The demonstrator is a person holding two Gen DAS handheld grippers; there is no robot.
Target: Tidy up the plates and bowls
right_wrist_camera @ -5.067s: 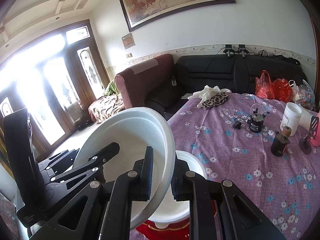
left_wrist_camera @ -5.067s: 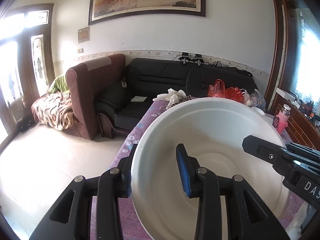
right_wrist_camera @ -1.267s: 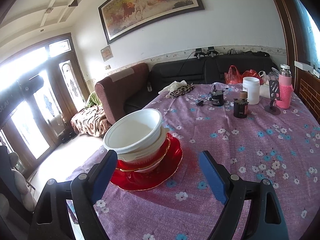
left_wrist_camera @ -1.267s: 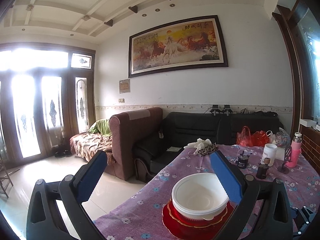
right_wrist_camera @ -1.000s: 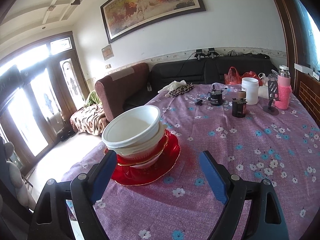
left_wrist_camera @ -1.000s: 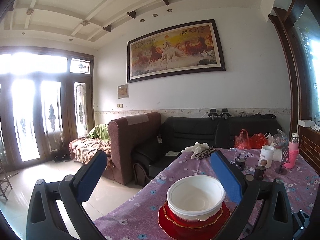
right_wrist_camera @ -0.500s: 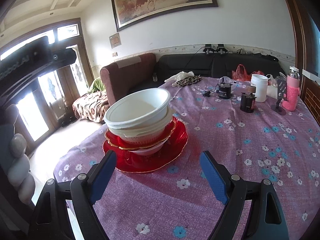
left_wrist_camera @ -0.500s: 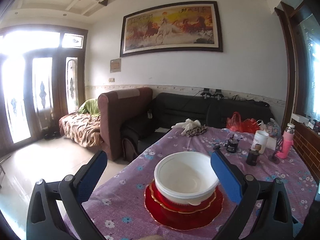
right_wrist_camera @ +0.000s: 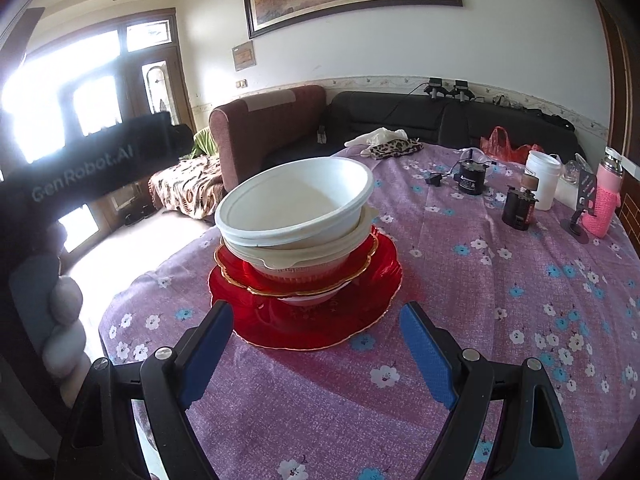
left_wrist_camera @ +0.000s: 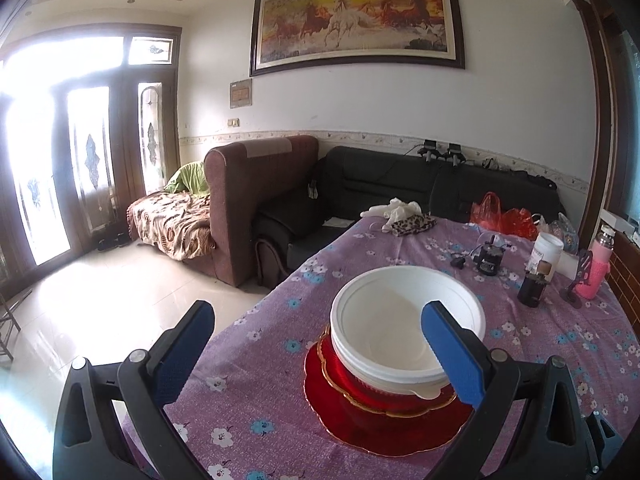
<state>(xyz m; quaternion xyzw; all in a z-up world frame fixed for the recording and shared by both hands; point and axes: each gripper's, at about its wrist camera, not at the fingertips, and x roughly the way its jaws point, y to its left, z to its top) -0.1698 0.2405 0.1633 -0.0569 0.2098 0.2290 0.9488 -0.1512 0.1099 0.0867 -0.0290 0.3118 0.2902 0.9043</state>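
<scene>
1. Left tool [left_wrist_camera: 316, 340] and right tool [right_wrist_camera: 316, 344] both spread wide, holding nothing.
2. Top white bowl [right_wrist_camera: 294, 200] sits tilted on the stack, 12 o'clock of right tool.
3. Imo nudge its rim level; red plate [right_wrist_camera: 360, 312] on tabletop [right_wrist_camera: 500, 300] looks steady.

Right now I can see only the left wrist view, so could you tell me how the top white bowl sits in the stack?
Observer: The top white bowl sits tilted, not level, inside a second white bowl.
Operator: Is anything under the gold-rimmed plate?
Observer: Yes, a white base shows between the gold-rimmed plate and the large red plate.
Operator: And the right gripper?
Observer: The right gripper is open at the large red plate's near edge, holding nothing.
</scene>
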